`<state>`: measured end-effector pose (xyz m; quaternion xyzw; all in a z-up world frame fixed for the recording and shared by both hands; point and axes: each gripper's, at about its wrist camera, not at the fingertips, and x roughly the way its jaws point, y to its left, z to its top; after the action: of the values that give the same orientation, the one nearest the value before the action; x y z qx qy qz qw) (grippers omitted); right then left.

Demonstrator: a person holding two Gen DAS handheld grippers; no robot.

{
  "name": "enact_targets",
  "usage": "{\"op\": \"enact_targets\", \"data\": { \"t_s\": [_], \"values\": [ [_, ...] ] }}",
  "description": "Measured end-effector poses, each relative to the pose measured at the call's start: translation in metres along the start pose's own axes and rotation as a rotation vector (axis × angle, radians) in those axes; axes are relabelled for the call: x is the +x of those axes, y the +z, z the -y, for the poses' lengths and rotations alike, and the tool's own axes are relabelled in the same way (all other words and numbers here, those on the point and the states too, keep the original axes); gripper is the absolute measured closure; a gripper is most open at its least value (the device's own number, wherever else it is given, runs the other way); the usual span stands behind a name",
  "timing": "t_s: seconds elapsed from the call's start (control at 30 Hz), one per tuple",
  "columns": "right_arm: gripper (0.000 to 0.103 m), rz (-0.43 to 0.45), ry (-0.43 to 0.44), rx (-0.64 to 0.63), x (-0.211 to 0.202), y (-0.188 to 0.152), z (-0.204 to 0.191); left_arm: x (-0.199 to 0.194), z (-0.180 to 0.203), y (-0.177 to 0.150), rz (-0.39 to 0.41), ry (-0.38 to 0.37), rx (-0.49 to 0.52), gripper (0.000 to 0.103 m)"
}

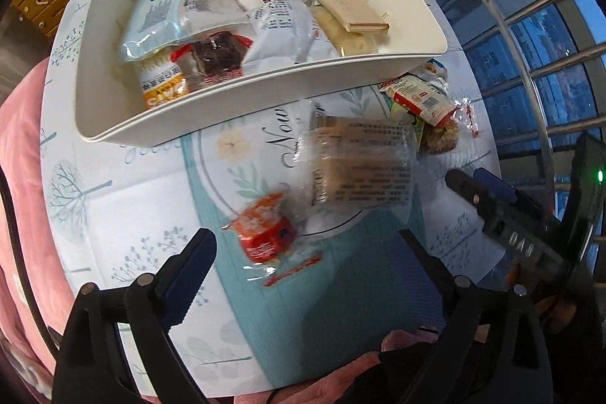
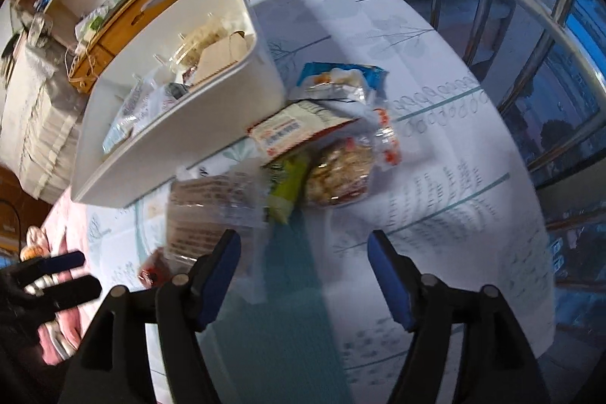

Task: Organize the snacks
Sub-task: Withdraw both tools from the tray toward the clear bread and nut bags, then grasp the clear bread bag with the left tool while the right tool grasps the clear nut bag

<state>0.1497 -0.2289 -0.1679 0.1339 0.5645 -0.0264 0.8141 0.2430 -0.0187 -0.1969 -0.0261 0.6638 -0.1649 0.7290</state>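
We count the white bin (image 1: 235, 124) as roughly half filled. Left on the tablecloth (image 1: 113, 199): a red packet (image 1: 265, 233), a clear-wrapped bar (image 1: 363, 165), a small pile (image 1: 424, 108) (beside the bin). Left gripper (image 1: 306, 252) and right gripper (image 2: 303, 275) gape, empty.

A cream-white plastic bin (image 1: 113, 124) sat on a white tablecloth (image 1: 125, 199) printed with teal bands and pale grey-blue trees. A small red-and-orange wrapped snack (image 1: 263, 233) lay beside a clear packet with brown contents (image 1: 360, 165). A lime-green wrapper (image 2: 284, 192) showed nearby.
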Motion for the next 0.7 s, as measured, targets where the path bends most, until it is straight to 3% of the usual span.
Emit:
{"op": "enact_targets", "data": {
  "t_s": [0.1,0.23,0.7],
  "values": [
    [0.032,0.023,-0.031,-0.113,-0.003,-0.001,0.005,0.007,0.011,0.007,-0.011,0.009,-0.027,0.005],
    [0.031,0.036,-0.004,-0.234,-0.002,-0.002,0.012,0.02,0.023,0.018,-0.036,0.02,-0.062,0.005],
    [0.031,0.112,0.104,-0.476,0.012,0.012,0.029,0.069,0.039,0.051,-0.129,0.102,-0.154,0.001]
  ]
}}
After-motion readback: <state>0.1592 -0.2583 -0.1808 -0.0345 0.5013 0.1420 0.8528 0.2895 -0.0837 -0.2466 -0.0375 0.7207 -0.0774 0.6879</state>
